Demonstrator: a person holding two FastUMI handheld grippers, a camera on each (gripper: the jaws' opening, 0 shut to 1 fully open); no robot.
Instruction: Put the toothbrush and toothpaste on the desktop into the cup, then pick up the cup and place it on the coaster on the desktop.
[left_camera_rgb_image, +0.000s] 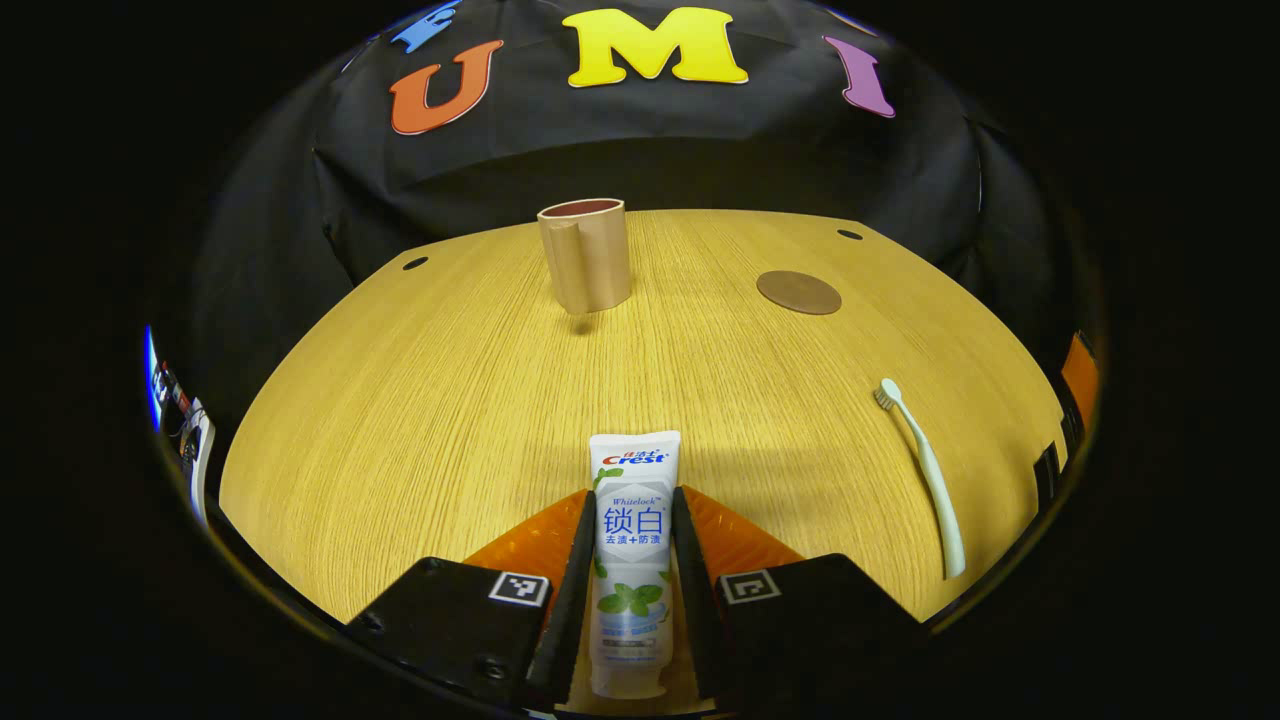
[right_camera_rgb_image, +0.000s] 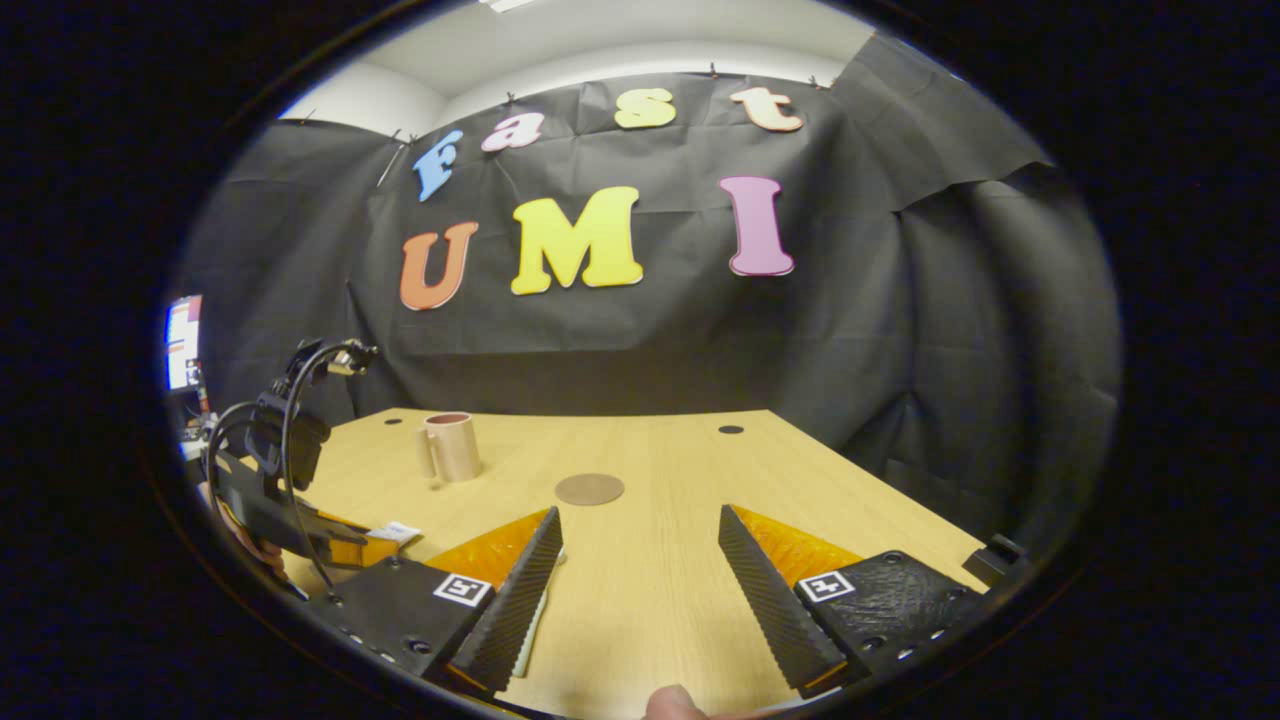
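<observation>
On my left gripper view, the left gripper (left_camera_rgb_image: 630, 560) has its two fingers closed against the sides of the toothpaste (left_camera_rgb_image: 634, 540), which runs lengthwise between them with its flat crimped end pointing away from me; I read the jaws as clamped on the tube. Ahead on the desk (left_camera_rgb_image: 450, 400), the cup (left_camera_rgb_image: 586, 255) stands upright near the far edge, handle turned toward me, and the coaster (left_camera_rgb_image: 798, 292) lies flat to its right, well apart from it. The toothbrush (left_camera_rgb_image: 925, 470) lies on the desk at the right, bristle end pointing away, apart from everything else. On my right gripper view, the right gripper (right_camera_rgb_image: 640, 570) hangs above the desk (right_camera_rgb_image: 680, 580) with its jaws wide apart and nothing between them. A pale strip shows just beside the left finger's underside; I can't tell what it is. Farther off I see the cup (right_camera_rgb_image: 452, 446) upright and the coaster (right_camera_rgb_image: 589, 489) to its right, closer to me. At the left edge the left gripper (right_camera_rgb_image: 375, 545) shows with the toothpaste (right_camera_rgb_image: 397, 532) end sticking out past its fingers. A fingertip (right_camera_rgb_image: 672, 705) shows at the bottom edge.
</observation>
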